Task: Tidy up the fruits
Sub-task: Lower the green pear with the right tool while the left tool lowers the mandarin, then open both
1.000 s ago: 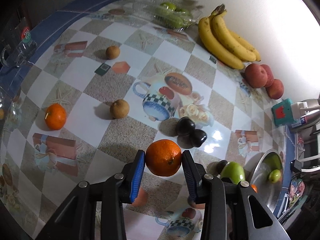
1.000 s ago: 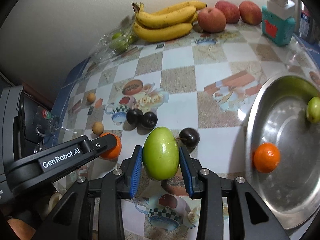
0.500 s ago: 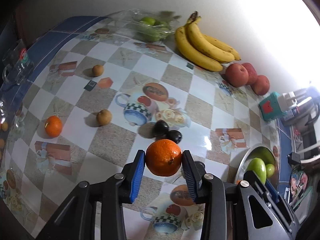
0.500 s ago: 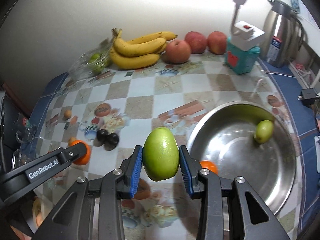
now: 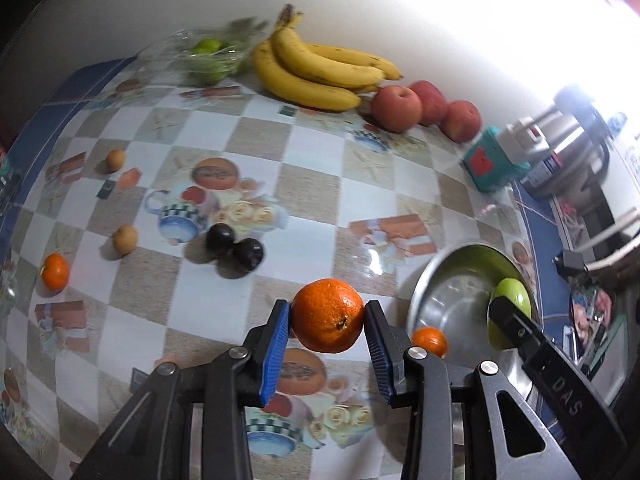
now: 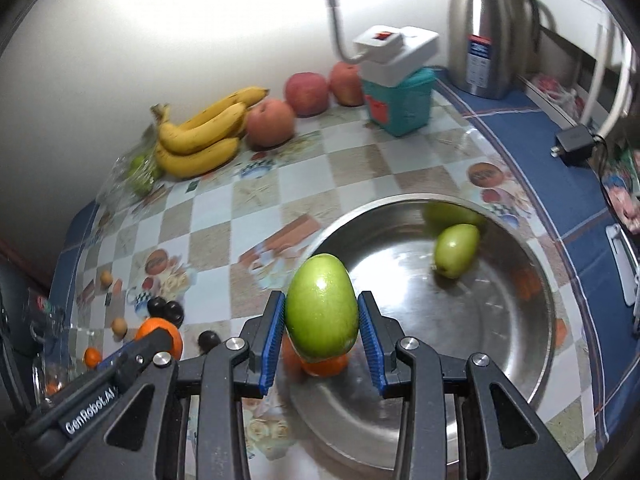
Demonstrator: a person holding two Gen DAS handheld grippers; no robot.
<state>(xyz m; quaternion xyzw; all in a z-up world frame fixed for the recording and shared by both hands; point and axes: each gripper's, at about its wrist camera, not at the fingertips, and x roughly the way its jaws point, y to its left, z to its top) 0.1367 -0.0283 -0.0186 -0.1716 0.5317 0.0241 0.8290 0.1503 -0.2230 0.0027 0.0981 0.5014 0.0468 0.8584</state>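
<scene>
Now the left tongs [image 5: 327,322] are clamped on an orange [image 5: 327,315], blue pads pressing its two sides, and it hangs clear above the bench [image 5: 304,184], just short of the bowl's near rim. The right tongs [image 6: 322,318] grip a green fruit [image 6: 322,312] the same way, held over the near part of the steel bowl [image 6: 520,360]. Inside the bowl lie a small orange [image 6: 324,364], mostly hidden under the held fruit, and a small green fruit [image 6: 456,250] toward the far wall. Farther out on the bench sit two dark plums [image 5: 236,246], a third dark one [image 6: 208,338], two small brown fruits [image 5: 125,239], and a small orange [image 5: 55,271] near the edge. Bananas [image 5: 320,76], red apples [image 5: 424,112] and a bag of green fruit [image 5: 208,56] line the wall; a teal box [image 6: 400,104] and a flask [image 6: 484,32] stand beyond. My reading is that both hands are in the carrying step, ferrying loose fruit to the bowl. Next, the right tongs need lowering clear of the orange beneath, then opening; the left must first cross the rim. Round fruit may roll on steel, so release low.
</scene>
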